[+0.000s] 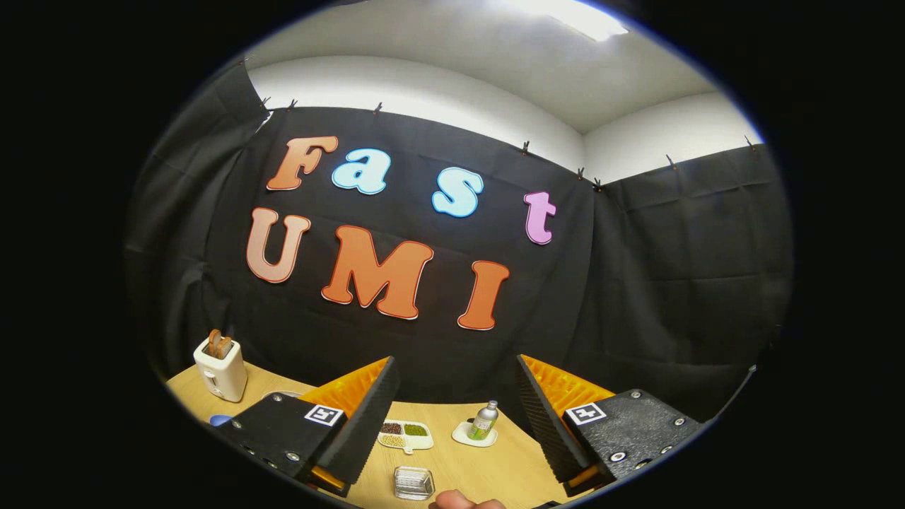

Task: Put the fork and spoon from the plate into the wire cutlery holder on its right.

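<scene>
Gripper (452, 403): spread wide, fingers well apart, nothing between them, gripping nothing; raised above the table and looking across it toward the booth's cloth wall.

Left finger (364, 424): slanting in over the near left part of the table, ribbed pad facing inward.

Right finger (544, 417): slanting in from the other side, ribbed pad likewise turned inward.

Table (495, 466): pale wood, seen in the gap between the fingers and out past the left one.

Toaster (220, 367): white, standing at the far left of the table, beyond the left finger, with brown slices poking up from the top.

Divided dish (404, 434): small white tray just inside the left finger, holding separate heaps of dark, green and pale bits.

Bottle (484, 420): small, upright on a white coaster (472, 435), between the fingers and nearer the right one.

Glass box (413, 483): clear, low, lying on the table nearer than the divided dish.

Hand (466, 502): a fingertip or two peeking in just beside the glass box.

Blue object (220, 420): a sliver next to the left finger's base, below the toaster; cannot tell what.

Fork, spoon, plate, wire holder: cannot tell where from here.
</scene>
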A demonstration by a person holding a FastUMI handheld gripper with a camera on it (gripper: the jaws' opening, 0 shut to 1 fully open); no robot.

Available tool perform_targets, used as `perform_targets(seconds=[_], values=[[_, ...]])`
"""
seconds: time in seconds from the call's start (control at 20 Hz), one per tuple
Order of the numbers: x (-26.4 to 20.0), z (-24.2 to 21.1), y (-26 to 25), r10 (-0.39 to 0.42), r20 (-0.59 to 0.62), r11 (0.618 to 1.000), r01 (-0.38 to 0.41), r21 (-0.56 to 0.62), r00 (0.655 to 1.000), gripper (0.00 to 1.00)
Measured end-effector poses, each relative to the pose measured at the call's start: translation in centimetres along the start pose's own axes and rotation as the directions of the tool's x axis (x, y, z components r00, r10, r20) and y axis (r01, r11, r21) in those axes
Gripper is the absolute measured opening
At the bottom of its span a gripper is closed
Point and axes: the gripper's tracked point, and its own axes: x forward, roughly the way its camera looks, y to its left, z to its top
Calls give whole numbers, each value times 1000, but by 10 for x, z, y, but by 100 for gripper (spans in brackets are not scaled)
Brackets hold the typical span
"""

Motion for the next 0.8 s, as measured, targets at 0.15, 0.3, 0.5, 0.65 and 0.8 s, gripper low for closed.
perform_targets(seconds=[0.15,0.3,0.5,0.65,0.8], values=[[1,-1,-5,-2,1,1000,2,1,1000,98],[-1,-1,-10,-4,7,1000,4,0,1000,98],[-1,-5,-13,-5,-5,1000,5,-4,1000,98],[0,-9,-10,4,-19,1000,-4,0,1000,98],[1,-13,-4,22,-26,1000,-22,-6,999,98]])
